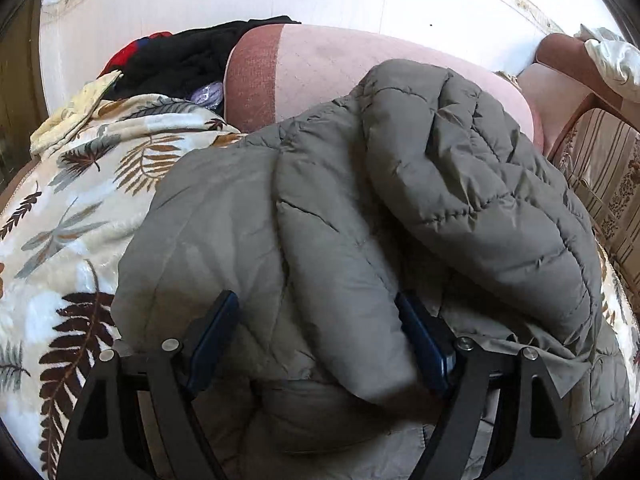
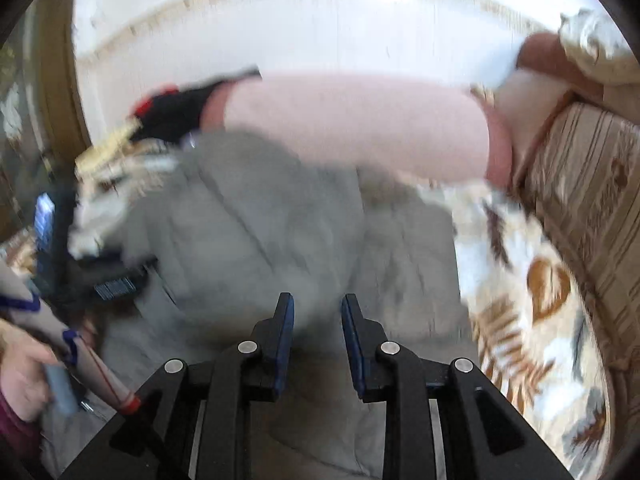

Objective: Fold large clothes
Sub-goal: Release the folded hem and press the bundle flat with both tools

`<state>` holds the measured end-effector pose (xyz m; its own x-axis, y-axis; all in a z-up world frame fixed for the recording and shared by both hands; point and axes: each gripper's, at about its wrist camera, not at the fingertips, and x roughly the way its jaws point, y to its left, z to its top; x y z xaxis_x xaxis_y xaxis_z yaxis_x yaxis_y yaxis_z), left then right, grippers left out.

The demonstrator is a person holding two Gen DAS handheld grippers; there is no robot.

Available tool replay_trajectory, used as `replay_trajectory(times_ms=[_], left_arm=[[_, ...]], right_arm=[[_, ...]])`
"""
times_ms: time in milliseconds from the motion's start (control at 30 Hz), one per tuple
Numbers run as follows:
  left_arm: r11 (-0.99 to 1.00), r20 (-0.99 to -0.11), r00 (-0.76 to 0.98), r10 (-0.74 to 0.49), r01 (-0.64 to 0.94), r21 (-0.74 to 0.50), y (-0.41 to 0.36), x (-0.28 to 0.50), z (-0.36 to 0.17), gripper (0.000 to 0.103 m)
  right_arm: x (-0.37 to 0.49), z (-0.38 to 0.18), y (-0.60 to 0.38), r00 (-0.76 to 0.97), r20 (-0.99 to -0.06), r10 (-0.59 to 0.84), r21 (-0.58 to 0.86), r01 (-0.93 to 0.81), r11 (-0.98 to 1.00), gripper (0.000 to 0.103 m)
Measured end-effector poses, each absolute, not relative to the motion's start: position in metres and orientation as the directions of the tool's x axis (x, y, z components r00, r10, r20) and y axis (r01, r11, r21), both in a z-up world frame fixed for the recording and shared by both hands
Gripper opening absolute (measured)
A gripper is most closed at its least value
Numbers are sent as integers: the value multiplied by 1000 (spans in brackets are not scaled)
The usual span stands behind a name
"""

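One garment: a grey quilted jacket (image 1: 360, 208) lies on a leaf-print blanket (image 1: 68, 208) over the sofa (image 1: 340, 60), its upper part leaning on the pink back cushion.
Jacket state: partly folded by the look of it; a padded section, seemingly a sleeve or side panel, is turned over onto the body, and the whole is bunched, not yet a neat stack.
Left: judging from this, more folds and a flattening remain; roughly the middle of the job.
Other clothes: a dark pile (image 1: 180, 56) with red in it sits at the sofa's far left end, apparently unfolded.
Left tongs (image 1: 320, 312): spread wide, astride a thick roll of jacket; the pads look close to the cloth, but a real pinch is not clear.
Right tongs (image 2: 318, 312): slightly parted, nothing between them, hanging above the jacket's near edge; the view is blurred.
Hand (image 2: 24, 376): in the right view, gripping the left tool's handle.
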<state>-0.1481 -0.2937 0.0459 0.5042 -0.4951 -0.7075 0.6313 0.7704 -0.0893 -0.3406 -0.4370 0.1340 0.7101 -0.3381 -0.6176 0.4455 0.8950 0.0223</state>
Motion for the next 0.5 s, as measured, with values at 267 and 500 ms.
replay_trajectory(times_ms=[267,500], left_arm=[[773,-704,503,-501,626,-103,-288,-152,45,80],[763,-669,512,-539,633,-130,-282,-156,60,80]], right_arm=[[-248,112,-427,737,-650,-185,137,354,925,28],[-224,53,-444,641,-759,-117,171,369,914,28]])
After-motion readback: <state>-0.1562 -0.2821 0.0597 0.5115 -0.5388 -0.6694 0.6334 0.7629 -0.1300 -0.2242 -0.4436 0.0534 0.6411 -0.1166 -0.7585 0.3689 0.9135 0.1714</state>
